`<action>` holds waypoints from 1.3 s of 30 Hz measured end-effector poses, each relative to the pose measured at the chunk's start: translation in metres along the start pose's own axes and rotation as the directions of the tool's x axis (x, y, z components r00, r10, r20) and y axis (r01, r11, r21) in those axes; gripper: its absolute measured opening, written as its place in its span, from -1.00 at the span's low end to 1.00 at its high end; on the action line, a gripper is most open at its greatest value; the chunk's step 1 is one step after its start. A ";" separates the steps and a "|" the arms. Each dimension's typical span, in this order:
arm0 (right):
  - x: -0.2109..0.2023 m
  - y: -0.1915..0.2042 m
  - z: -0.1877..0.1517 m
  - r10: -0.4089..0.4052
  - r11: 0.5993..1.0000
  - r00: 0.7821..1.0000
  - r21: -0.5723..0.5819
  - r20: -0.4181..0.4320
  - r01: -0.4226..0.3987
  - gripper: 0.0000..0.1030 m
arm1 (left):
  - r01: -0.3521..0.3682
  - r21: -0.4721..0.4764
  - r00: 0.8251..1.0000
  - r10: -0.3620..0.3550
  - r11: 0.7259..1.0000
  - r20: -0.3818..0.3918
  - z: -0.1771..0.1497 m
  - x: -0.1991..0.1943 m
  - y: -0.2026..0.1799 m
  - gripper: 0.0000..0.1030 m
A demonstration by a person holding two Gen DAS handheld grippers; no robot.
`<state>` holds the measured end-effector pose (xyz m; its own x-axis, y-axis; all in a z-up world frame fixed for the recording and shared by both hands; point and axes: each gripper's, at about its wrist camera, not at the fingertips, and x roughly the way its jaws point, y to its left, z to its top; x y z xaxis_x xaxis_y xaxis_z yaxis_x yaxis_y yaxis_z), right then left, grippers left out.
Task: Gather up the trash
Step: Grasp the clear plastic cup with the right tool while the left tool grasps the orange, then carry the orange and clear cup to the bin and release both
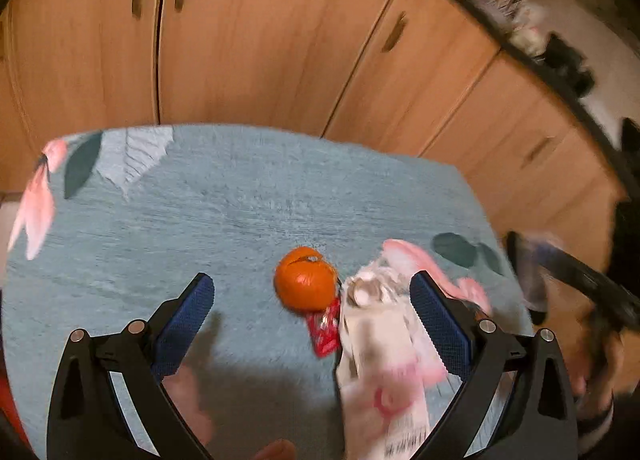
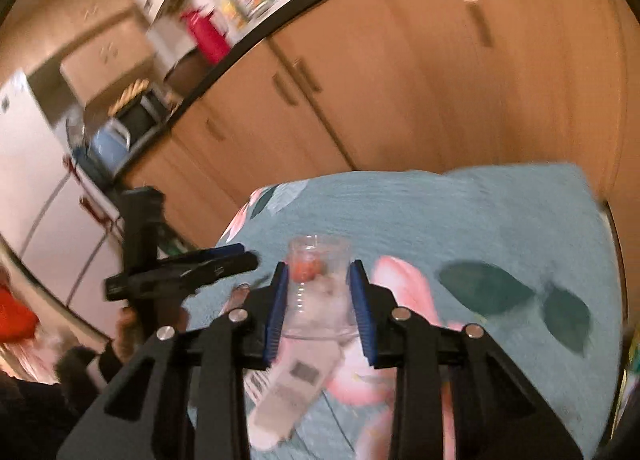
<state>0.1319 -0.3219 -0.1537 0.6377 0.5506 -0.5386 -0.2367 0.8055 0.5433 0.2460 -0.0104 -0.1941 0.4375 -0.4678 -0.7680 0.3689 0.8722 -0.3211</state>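
An orange tangerine peel sits on the blue floral cloth, with a red wrapper just in front of it. A clear plastic bottle with a white label lies to their right. My left gripper is open above these, its fingers wide on either side. In the right wrist view my right gripper is shut on the clear plastic bottle, holding it above the cloth. The left gripper shows there at the left.
Wooden cabinet doors stand right behind the table. A dark countertop above them carries a red bottle, a microwave and other items. A white fridge is at the far left. The view is motion-blurred.
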 end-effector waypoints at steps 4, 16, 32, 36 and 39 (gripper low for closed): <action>-0.031 -0.024 -0.011 -0.020 0.998 0.998 0.064 0.061 0.016 -0.30 | -0.073 -0.044 0.996 0.071 0.996 -0.056 0.009 0.035 -0.008 0.39; -0.061 -0.058 -0.026 -0.083 0.988 0.986 0.140 0.144 0.062 -0.33 | -0.192 -0.147 0.979 0.180 0.970 -0.093 0.018 0.049 -0.024 -0.75; -0.169 -0.133 -0.056 -0.356 0.920 0.901 0.259 0.247 0.292 -0.33 | 0.032 -0.018 0.999 -0.032 0.999 -0.017 0.041 0.011 -0.140 -0.74; -0.188 -0.165 -0.070 -0.467 0.869 0.857 0.292 0.220 0.399 -0.33 | 0.122 0.070 0.992 -0.120 0.990 -0.037 0.042 0.013 -0.205 -0.73; -0.190 -0.194 -0.084 -0.525 0.830 0.832 0.327 0.180 0.453 -0.33 | 0.178 0.121 0.983 -0.172 0.977 -0.062 0.036 0.024 -0.246 -0.73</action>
<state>-0.0044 -0.5645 -0.2108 0.7864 -0.0041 -0.6177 0.3319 0.8462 0.4169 0.1953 -0.2416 -0.1135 0.3157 -0.6007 -0.7345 0.5372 0.7512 -0.3834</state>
